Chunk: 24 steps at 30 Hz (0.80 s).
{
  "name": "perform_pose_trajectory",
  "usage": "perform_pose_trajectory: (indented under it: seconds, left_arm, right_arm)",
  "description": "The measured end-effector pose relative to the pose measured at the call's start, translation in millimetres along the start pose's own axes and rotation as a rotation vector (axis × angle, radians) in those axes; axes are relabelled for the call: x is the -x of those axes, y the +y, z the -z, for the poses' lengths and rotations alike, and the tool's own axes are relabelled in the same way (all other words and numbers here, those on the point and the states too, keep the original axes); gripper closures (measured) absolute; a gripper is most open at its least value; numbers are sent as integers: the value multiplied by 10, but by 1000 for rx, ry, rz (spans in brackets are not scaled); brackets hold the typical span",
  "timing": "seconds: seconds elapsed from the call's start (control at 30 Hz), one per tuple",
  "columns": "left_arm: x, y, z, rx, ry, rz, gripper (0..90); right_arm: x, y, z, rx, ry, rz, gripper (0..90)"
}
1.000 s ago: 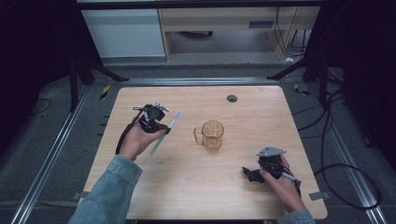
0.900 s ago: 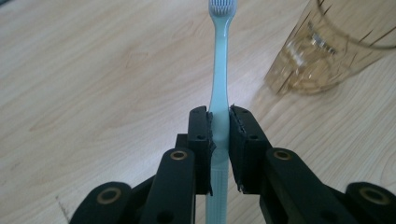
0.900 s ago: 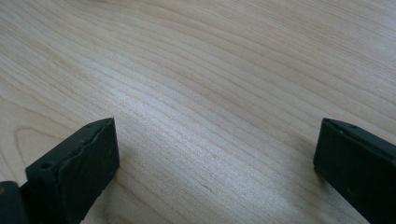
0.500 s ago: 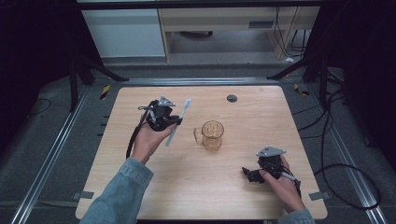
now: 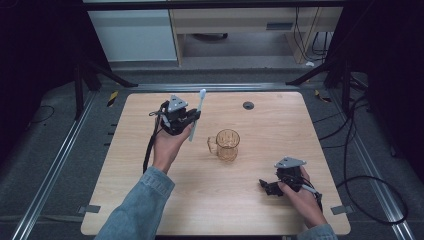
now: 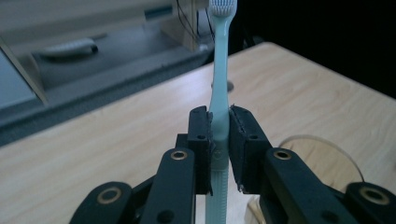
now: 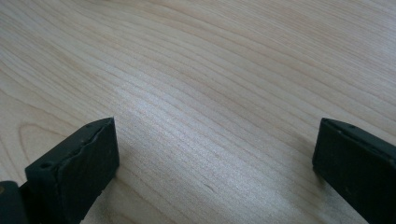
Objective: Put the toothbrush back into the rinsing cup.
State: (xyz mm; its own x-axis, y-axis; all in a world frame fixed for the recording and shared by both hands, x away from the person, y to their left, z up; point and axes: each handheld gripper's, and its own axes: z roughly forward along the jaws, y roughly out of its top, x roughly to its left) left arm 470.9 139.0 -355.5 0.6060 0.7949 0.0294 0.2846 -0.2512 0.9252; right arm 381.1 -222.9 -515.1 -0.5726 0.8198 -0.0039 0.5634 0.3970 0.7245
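A pale blue-green toothbrush [image 5: 196,116] [image 6: 219,79] stands nearly upright, bristle head at the top, clamped at mid-handle by my left gripper [image 5: 191,120] [image 6: 219,140]. That gripper is held above the left-centre of the wooden table [image 5: 150,200]. A clear amber mug [image 5: 226,145] with its handle to the left stands at the table's centre, to the right of the toothbrush; its rim [image 6: 322,154] appears behind the jaws in the left gripper view. My right gripper [image 5: 266,186] [image 7: 215,154] rests low on the table near the front right, jaws wide apart over bare wood.
A small dark round grommet [image 5: 248,105] sits in the tabletop near the back edge. Beyond the table are a shelf unit [image 5: 235,25] and a white cabinet [image 5: 132,35]. Cables [image 5: 370,200] lie on the floor to the right.
My left hand has carried the toothbrush up and toward the back right, closer to the mug, and tipped it more upright. The right hand has stayed still.
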Motion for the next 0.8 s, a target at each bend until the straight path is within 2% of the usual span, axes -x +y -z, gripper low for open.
perform_pose_trajectory:
  seconds: [0.1,0.17,0.23,0.4,0.5,0.57,0.8]
  left_arm:
    - [61,31,5,64,-13,-22,787]
    - [93,55,-10,78,-25,-36,787]
    - [123,73,-24,96,-35,-27,787]
    - [176,97,-25,153,-19,-38,787]
    - [202,97,6,224,-10,-29,787]
    - [215,100,26,254,-10,-26,787]
    - [271,116,55,313,0,-32,788]
  right_arm:
    - [0,0,0,0,0,-1,8]
    - [0,0,1,-1,-1,0,8]
    - [-1,0,0,0,-1,1,8]
    - [-3,0,2,-1,-1,3,9]
    - [-3,-1,1,-1,-1,5,9]
    - [-3,-1,2,-2,-1,6,8]
    - [-3,0,1,-1,0,6,8]
